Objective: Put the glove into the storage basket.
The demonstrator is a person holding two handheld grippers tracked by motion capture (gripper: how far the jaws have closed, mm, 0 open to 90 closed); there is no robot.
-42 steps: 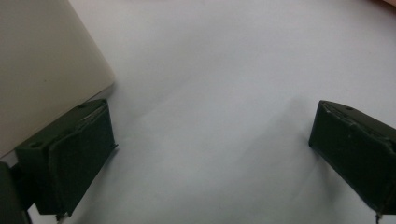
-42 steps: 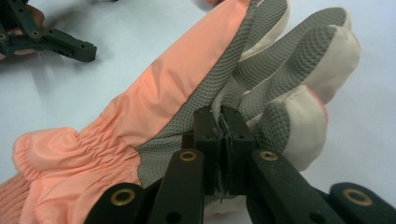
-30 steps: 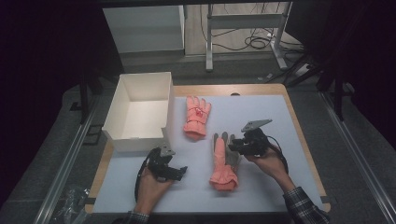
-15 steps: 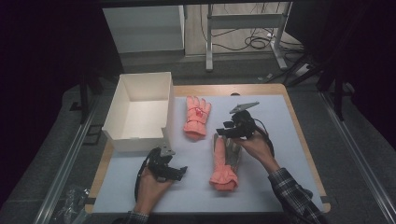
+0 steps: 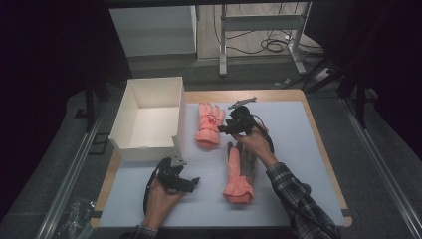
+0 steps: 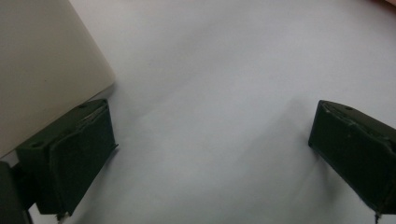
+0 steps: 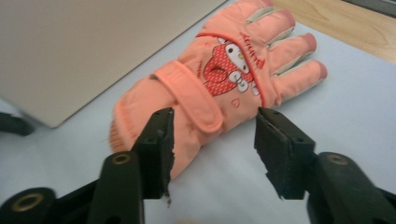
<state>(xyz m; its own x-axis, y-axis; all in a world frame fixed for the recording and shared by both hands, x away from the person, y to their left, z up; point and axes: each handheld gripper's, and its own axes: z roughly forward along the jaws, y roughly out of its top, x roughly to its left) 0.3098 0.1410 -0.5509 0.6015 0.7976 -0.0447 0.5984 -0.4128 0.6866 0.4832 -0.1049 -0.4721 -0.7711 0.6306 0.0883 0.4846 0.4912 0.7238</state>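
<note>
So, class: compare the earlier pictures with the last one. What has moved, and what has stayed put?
The right gripper has travelled from beside the near glove up and left to the far glove. Its jaws have just been opening and then eased in; they stand apart, nothing pressed between them. The left gripper, both gloves and the white box stayed where they were.

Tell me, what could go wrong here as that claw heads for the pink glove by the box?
The right gripper is open at the far glove, near its cuff strap. Closing there, it might pinch only the strap, so the glove could dangle or slip. The white box stands close beside that glove; a sideways swing may nudge it. The person's forearm hangs over the near glove and could drag it.
</note>
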